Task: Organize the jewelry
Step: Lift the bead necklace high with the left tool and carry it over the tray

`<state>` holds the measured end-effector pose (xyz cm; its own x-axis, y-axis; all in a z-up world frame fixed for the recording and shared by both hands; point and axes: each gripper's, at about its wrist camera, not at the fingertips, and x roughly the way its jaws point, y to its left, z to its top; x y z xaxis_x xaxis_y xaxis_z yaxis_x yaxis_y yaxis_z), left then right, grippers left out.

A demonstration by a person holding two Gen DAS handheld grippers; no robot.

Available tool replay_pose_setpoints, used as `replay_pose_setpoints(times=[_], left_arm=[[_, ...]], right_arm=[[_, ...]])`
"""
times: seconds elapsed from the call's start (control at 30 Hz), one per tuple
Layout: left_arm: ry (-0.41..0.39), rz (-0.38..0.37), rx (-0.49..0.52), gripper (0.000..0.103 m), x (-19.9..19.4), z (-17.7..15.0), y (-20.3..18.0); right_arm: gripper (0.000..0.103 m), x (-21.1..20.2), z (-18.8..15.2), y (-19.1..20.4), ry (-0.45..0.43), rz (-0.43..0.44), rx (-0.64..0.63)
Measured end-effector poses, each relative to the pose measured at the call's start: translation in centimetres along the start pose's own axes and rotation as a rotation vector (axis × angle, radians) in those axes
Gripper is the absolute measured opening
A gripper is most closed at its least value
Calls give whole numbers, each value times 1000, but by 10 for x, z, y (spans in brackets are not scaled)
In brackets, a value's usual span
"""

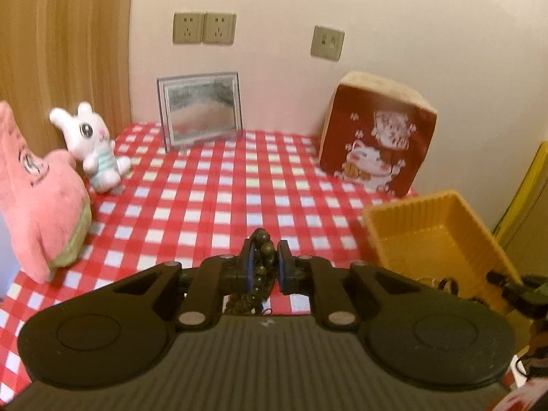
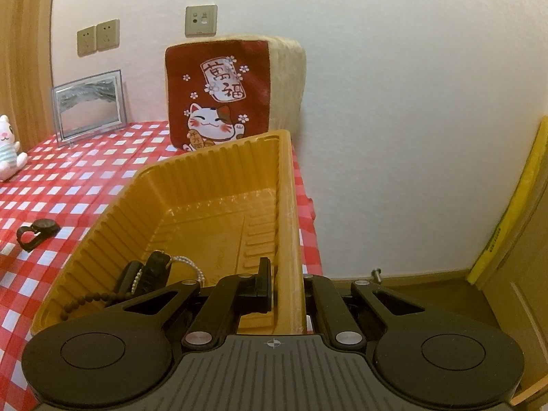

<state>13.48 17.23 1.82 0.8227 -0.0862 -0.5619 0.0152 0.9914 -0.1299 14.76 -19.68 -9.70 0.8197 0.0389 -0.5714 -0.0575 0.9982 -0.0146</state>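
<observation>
My left gripper (image 1: 264, 263) is shut on a dark wooden bead bracelet (image 1: 263, 253), held above the checked cloth; more beads dangle below the jaws. To its right sits the orange plastic tray (image 1: 441, 212). In the right wrist view my right gripper (image 2: 287, 284) is shut on the right wall of the orange plastic tray (image 2: 286, 205). Inside the tray lie a black watch (image 2: 150, 270), a pale bead chain (image 2: 191, 263) and a brown bead string (image 2: 89, 299). A black watch (image 2: 36, 233) lies on the cloth left of the tray.
A red-and-white checked cloth (image 1: 212, 205) covers the table. A pink plush (image 1: 37, 205) and a white rabbit plush (image 1: 92, 147) stand at the left, a glass picture frame (image 1: 200, 108) at the back wall, a red lucky-cat cushion (image 1: 376, 137) at the back right.
</observation>
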Motion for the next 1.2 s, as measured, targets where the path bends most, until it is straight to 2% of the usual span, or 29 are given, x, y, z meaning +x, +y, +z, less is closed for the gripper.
replay_pose_setpoints(times=[0.13,0.17,0.43,0.87,1.2], left_arm=[[-28,-13,10,10,-15,14,-3],[-35,-21,14,6,-18,17,-5],[-57,-75,22,6,-30,28,-24],[-173,-189,73,6,-60,69,-56],[-222,-279,97,6,-64,94,-80]], right_arm=[[4,-1,1,-1,-2,4,3],[4,-2,1,0,-5,5,2],[4,-4,2,1,-13,9,-3],[4,-5,2,2,-14,9,-6],[5,-8,3,4,-17,12,-5]])
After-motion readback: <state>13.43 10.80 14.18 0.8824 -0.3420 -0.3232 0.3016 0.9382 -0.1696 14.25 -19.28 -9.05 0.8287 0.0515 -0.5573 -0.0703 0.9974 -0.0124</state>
